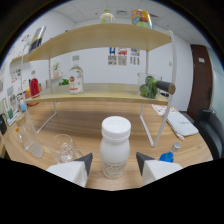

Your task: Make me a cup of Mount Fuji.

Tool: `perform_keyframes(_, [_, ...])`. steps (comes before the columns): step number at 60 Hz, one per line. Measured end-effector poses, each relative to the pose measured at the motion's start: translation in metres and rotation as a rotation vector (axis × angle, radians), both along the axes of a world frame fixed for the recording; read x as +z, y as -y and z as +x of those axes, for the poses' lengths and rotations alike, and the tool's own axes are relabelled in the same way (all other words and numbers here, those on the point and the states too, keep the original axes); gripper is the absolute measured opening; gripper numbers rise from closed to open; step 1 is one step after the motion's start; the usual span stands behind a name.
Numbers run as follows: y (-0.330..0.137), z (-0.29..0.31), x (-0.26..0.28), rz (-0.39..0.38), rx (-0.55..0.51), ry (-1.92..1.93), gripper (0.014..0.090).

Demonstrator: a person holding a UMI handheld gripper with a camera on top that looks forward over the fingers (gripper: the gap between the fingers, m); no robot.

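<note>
A: Where's the bottle?

B: The white bottle [115, 148] stands upright on the desk [90, 125], cap on, right between the two fingers of the tool [114, 163]. There's a gap at either side, so the tool is released and nothing is gripped yet.

A: How will it handle?

B: I'd guess smooth plastic, a bit slippery, stiff enough not to crush under a moderate squeeze. If it's full it will be fairly heavy and want to tip when lifted. I'd take it around the body, below the cap [116, 127], where the sides run straight.

A: What's close by?

B: A clear glass [64, 148] just beside it, on the side of one finger; fragile, so keep clear of it. A small blue cap [166, 157] lies by the other finger. Beyond the bottle a shelf rack [107, 95] stands on the desk, holding a bottle with an orange label [75, 80], a red jar [34, 87] and something green [148, 88].

A: And the drink itself?

B: Not started, as far as I can judge; the glass looks empty.
</note>
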State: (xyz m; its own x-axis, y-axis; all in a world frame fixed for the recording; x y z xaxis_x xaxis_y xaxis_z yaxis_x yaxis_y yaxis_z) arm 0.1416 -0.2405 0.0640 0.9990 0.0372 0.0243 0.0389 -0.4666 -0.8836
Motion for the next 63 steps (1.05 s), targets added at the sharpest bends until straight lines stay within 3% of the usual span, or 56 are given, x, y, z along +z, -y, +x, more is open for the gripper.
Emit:
perform_keyframes(2, [0.005,0.0,0.009,0.004,-0.017,0.006,0.0859])
perform_keyframes(17, [0.067,-0.038,0.068,-0.028,-0.083,0.056,0.086])
perform_keyframes(35, [0.121,-0.098,0.081,-0.086,-0.095,0.091,0.0861])
perform_keyframes(63, [0.141,-0.129,0.093,-0.085,-0.065,0.102,0.0857])
